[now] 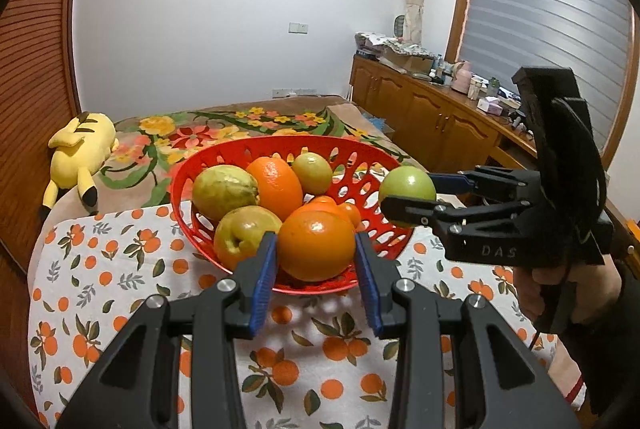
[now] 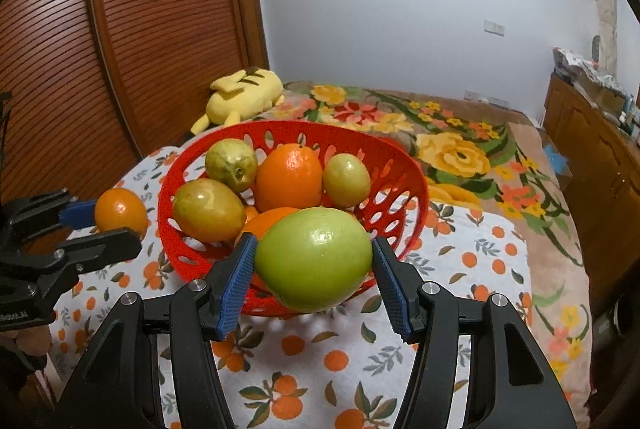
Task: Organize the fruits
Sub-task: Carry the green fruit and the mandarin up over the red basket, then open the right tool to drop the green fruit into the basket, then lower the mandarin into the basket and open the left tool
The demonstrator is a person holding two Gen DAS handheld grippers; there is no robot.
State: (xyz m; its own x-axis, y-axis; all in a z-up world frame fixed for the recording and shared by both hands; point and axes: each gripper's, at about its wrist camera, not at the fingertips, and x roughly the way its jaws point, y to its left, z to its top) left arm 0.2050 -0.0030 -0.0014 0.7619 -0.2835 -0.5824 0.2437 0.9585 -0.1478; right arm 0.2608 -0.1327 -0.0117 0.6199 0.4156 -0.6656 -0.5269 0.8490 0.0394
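Observation:
A red perforated basket [image 1: 224, 159] [image 2: 404, 169] stands on the orange-print cloth and holds several yellow-green fruits and oranges. My left gripper [image 1: 316, 249] is shut on an orange [image 1: 316, 245] just in front of the basket's near rim; the same orange [image 2: 121, 209] shows left of the basket in the right wrist view. My right gripper [image 2: 314, 261] is shut on a green apple [image 2: 314, 259], held before the basket's near rim; in the left wrist view the apple [image 1: 408, 185] hangs at the basket's right rim.
The table cloth [image 1: 120, 269] covers a small table beside a bed with a floral blanket [image 2: 460, 157]. A yellow plush toy [image 1: 80, 149] lies on the bed. A wooden cabinet [image 1: 440, 117] with clutter runs along the right wall.

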